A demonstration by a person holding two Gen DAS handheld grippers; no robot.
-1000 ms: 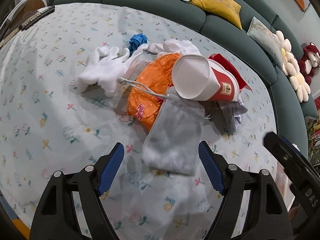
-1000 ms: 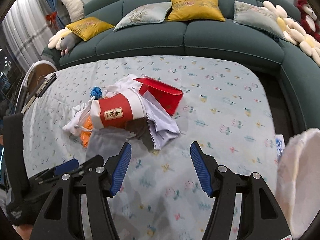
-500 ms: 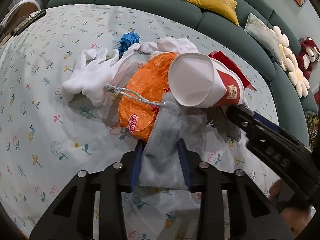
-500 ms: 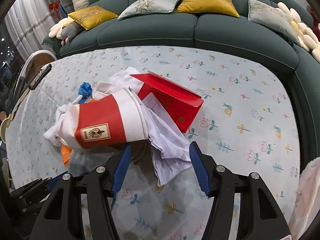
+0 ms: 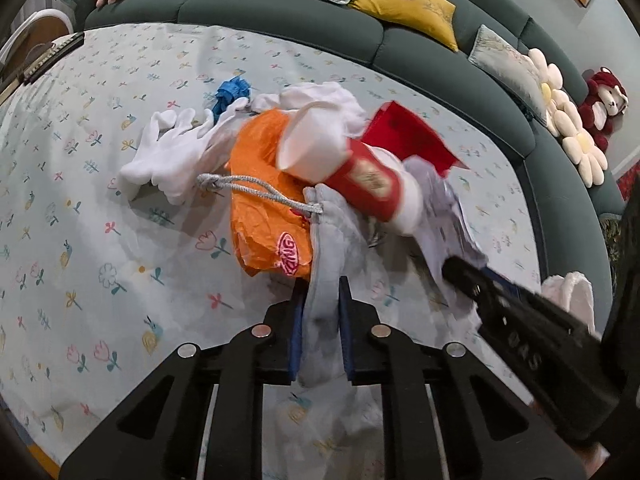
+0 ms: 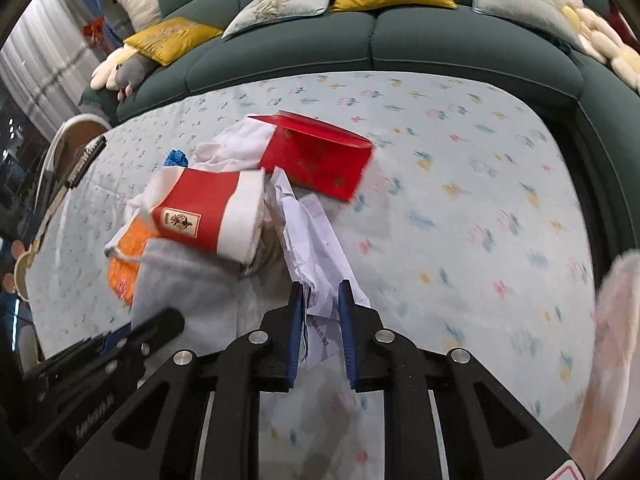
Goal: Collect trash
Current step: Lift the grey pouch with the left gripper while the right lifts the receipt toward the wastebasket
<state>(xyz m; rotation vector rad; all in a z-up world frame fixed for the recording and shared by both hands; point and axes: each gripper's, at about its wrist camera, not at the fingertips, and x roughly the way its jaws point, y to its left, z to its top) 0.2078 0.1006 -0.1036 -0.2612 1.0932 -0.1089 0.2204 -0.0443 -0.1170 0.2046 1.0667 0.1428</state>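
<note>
**Trash pile gripped from both sides**

Trash lies heaped mid-table on the flowered cloth [image 5: 80,240]. From the left wrist, we see our left gripper [image 5: 322,280], jaws just closed, clamped on the grey drawstring pouch [image 5: 332,240]. From the right wrist, our right gripper [image 6: 320,284], likewise just closed, pinches the crumpled white paper [image 6: 312,232]. We judge lifting comes next, without toppling the red-and-white cup [image 6: 208,216].

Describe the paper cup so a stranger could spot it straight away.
On the flowered tablecloth in front of the green sofa lies one pile of trash. The paper cup lies tipped on its side on top of that pile, over the orange bag and grey pouch. It alone is round, red with white ends and a small label.
</note>
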